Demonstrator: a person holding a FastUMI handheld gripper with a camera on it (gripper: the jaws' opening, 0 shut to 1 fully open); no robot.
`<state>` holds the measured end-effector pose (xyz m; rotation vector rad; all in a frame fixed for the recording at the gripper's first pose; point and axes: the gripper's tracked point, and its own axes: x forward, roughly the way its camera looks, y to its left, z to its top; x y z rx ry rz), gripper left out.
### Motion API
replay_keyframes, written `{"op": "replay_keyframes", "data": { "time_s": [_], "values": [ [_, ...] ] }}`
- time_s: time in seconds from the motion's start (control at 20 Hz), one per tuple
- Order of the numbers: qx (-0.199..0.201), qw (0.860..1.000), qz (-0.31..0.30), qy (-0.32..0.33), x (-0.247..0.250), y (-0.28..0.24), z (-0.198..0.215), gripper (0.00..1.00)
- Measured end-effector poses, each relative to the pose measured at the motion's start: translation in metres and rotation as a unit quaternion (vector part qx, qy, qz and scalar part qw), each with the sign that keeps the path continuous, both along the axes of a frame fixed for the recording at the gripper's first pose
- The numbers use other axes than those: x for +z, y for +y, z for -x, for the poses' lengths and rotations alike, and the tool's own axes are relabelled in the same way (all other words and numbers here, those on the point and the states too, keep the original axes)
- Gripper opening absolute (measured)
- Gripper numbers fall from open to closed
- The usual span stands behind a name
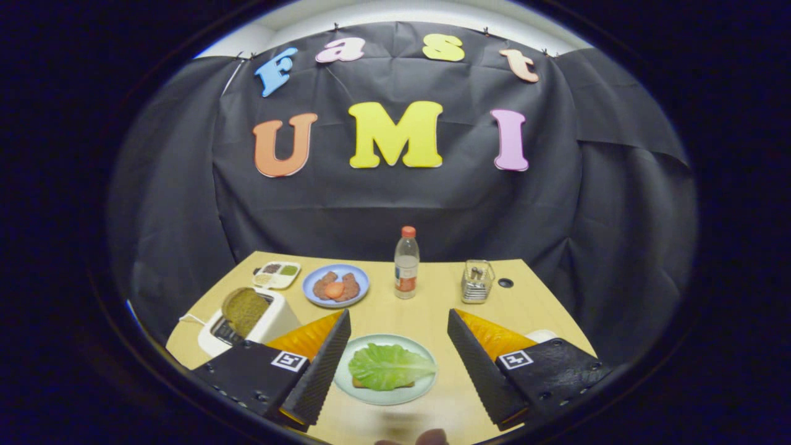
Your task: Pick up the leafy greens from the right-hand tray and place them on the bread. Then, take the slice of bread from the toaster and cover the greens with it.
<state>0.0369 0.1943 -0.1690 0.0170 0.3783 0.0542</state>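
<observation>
A green lettuce leaf (pixel 390 366) lies on a slice of bread, whose edge peeks out under it, on a pale green plate (pixel 423 390). That plate sits between my two fingers. My gripper (pixel 398 318) is open above the table, with nothing held between the black ridged fingers (pixel 318 371). To the left, beyond the left finger, a white toaster (pixel 279 321) holds a dark brown slice of bread (pixel 245 310) standing up out of its slot. A bit of a white tray (pixel 542 335) peeks out behind the right finger.
Farther back on the wooden table (pixel 426 315) stand a blue plate (pixel 316 296) with meat and tomato, a small divided dish (pixel 277 274), a clear bottle with a red cap (pixel 406 264) and a metal wire holder (pixel 476 282). Black cloth walls close in behind.
</observation>
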Motion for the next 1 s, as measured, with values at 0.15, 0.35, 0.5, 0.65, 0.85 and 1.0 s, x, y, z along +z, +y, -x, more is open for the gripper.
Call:
{"op": "replay_keyframes", "data": {
  "time_s": [0.15,0.35,0.5,0.65,0.85,1.0],
  "values": [
    [0.029,1.0,-0.01,0.002,0.009,0.056,0.005,0.96],
    [0.057,0.998,-0.03,0.017,0.008,0.128,0.009,0.96],
    [0.082,0.996,-0.032,0.031,0.0,0.181,0.008,0.96],
    [0.091,0.995,-0.011,0.035,-0.019,0.218,-0.001,0.96],
    [0.079,0.995,0.015,0.054,-0.054,0.238,-0.019,0.96],
    [0.061,0.995,0.018,0.074,-0.078,0.243,-0.034,0.95]
  ]
}}
